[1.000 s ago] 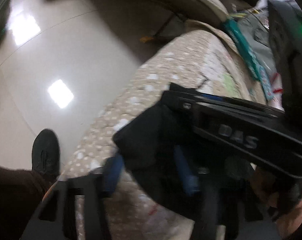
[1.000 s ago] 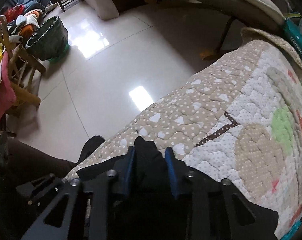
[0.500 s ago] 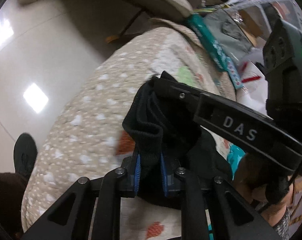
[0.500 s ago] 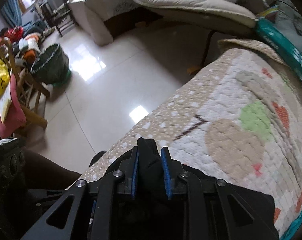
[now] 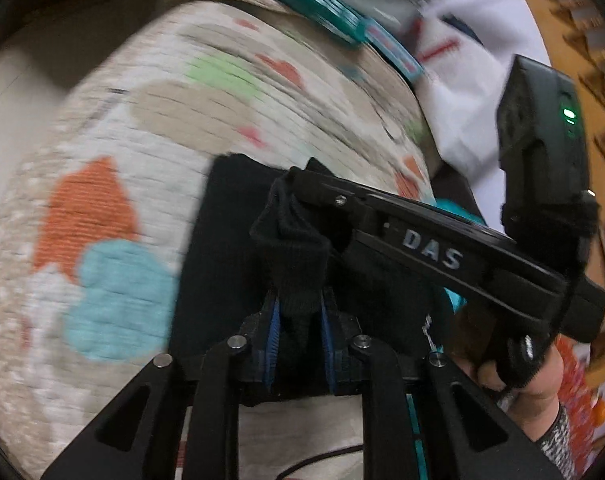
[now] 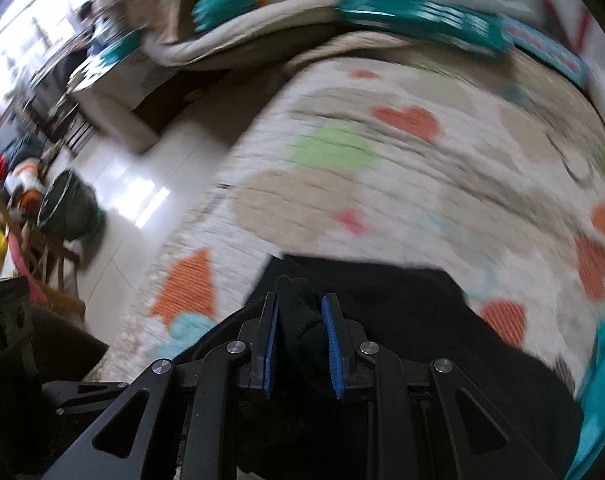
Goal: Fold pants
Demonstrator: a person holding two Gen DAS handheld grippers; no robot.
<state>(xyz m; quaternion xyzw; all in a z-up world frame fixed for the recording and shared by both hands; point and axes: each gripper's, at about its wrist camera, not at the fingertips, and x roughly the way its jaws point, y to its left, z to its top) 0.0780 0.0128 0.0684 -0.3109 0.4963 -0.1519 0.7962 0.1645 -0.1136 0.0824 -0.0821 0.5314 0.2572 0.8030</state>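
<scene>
Both grippers clamp folds of the black pants (image 5: 226,240) over a heart-patterned quilt (image 5: 114,184). The left gripper (image 5: 298,320) has its blue pads (image 5: 273,332) closed to a narrow gap on a bunched ridge of fabric that rises between them and stands up past the fingertips. Just ahead and to the right of those tips, the right gripper (image 5: 302,188), marked "DAS", reaches in from the right, its tip buried in the same bunch; the hand (image 5: 518,364) holding it shows at lower right. A flat panel of the pants lies on the quilt to the left of and beyond the left fingers.

From the right wrist, the right gripper (image 6: 300,312) likewise pinches a rounded wad of black cloth between its blue pads (image 6: 329,328), nearly closed on it. The rest of the pants (image 6: 402,304) spreads to the right of and below the fingers, lying on the quilt (image 6: 382,184). Far ahead of the fingers a teal pack (image 6: 422,24) lies along the quilt's far edge; to the left is pale tiled floor (image 6: 142,184). Both views are motion-blurred.
</scene>
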